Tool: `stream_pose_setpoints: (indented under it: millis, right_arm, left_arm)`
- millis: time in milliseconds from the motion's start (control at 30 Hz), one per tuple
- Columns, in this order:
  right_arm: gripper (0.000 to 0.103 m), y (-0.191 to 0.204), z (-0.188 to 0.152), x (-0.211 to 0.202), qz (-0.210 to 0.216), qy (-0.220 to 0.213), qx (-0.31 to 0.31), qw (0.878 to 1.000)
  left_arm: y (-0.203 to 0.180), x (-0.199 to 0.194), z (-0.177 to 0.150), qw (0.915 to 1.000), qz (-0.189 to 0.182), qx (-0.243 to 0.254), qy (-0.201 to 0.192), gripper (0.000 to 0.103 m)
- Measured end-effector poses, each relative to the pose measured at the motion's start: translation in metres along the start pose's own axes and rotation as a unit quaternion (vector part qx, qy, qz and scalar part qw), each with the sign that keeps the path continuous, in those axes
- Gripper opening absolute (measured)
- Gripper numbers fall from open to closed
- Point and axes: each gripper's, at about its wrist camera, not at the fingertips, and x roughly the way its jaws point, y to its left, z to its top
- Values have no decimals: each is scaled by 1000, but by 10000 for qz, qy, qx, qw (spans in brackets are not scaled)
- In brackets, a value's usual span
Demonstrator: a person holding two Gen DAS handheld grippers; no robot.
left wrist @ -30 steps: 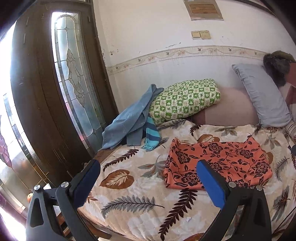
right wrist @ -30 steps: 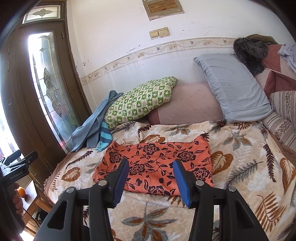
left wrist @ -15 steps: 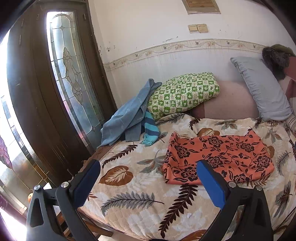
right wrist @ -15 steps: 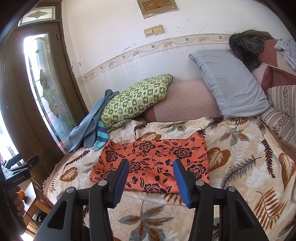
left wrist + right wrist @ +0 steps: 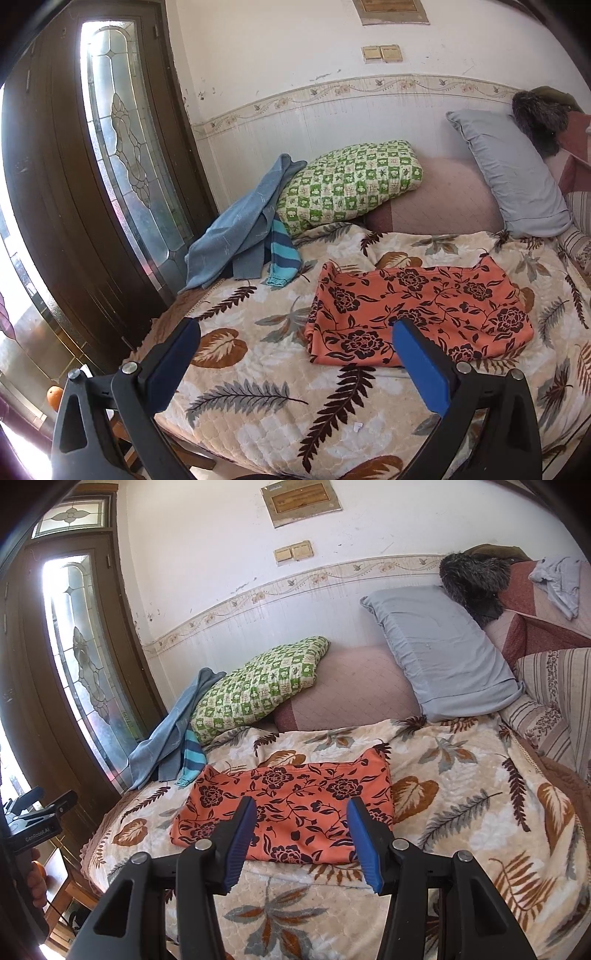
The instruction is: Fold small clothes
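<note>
Left gripper (image 5: 295,347): jaws wide apart, holding nothing, raised over the bed's front-left edge.
Right gripper (image 5: 301,818): jaws apart, holding nothing, raised before the garment's near edge.
Orange floral garment (image 5: 417,314) (image 5: 291,805): folded flat into a rectangle, lying mid-bed on the leaf-print bedspread (image 5: 258,373) (image 5: 461,812).
Blue clothes (image 5: 240,229) (image 5: 173,734): heaped at the bed's rear-left corner, against the green checked pillow (image 5: 351,184) (image 5: 258,686).
Grey pillow (image 5: 509,173) (image 5: 439,653): leaning at the bed's rear-right corner.
Legible writing: "GenRobot.AI" on the black device (image 5: 35,819) at the left edge of the right wrist view.
Wall plaque (image 5: 301,502): text too small to read.
</note>
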Motion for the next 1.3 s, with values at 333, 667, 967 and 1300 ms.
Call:
stream_pose_setpoints:
  millis: [333,667,967,1300]
  right_arm:
    - [55,-66,-17,65,-588,765,689,9929]
    - [55,-79,-31,207,-301,1835,1077,9766]
    - [54,-110,-65,279,-778,2645,1252,9530]
    - [54,0,-36,267,391,2305,1067,9664]
  left_arm:
    - [-27,113,-29,9930,-344,148,1123,103]
    - [-47,242,-40,9860,-147,5,1663,103]
    - [-4,313,-75,9521,-204,-1126,2836,103]
    - [55,265,-72,9555,-61,-1437,2575,103]
